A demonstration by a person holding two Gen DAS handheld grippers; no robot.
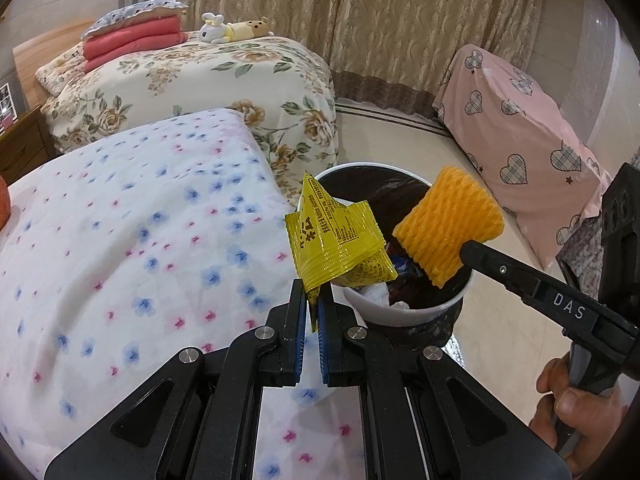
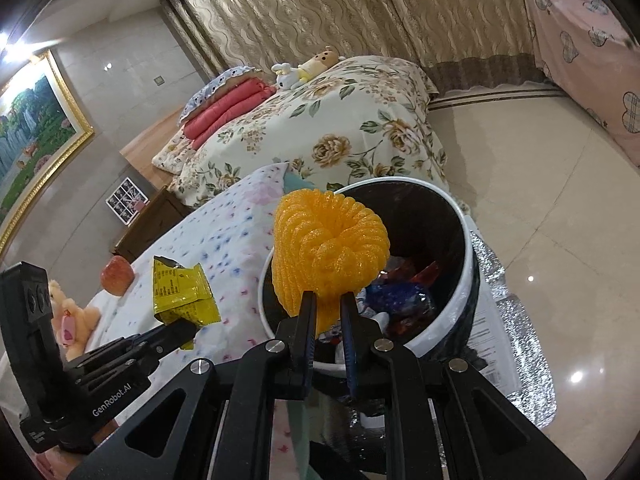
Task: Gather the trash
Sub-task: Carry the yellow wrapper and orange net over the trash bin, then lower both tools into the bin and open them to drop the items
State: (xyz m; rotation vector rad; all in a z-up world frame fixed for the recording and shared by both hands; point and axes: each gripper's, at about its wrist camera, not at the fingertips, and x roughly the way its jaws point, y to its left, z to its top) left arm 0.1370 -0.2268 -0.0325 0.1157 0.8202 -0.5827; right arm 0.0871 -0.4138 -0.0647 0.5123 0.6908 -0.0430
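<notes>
My left gripper (image 1: 314, 292) is shut on a crumpled yellow snack wrapper (image 1: 336, 236) and holds it at the near rim of the trash bin (image 1: 404, 314), over the bed's edge. My right gripper (image 2: 329, 300) is shut on an orange foam fruit net (image 2: 328, 248) and holds it over the bin's (image 2: 440, 332) opening. The bin is white-rimmed, lined dark, and holds several wrappers and paper. The net also shows in the left wrist view (image 1: 448, 228), and the wrapper in the right wrist view (image 2: 182, 294).
A bed with a blue and pink flowered sheet (image 1: 120, 240) lies left of the bin. An apple (image 2: 117, 275) and a plush bear (image 2: 74, 320) sit on it. A floral bed (image 1: 200, 84) stands behind, a pink heart-patterned cover (image 1: 520, 128) at the right. Silver foil (image 2: 516, 340) lies under the bin.
</notes>
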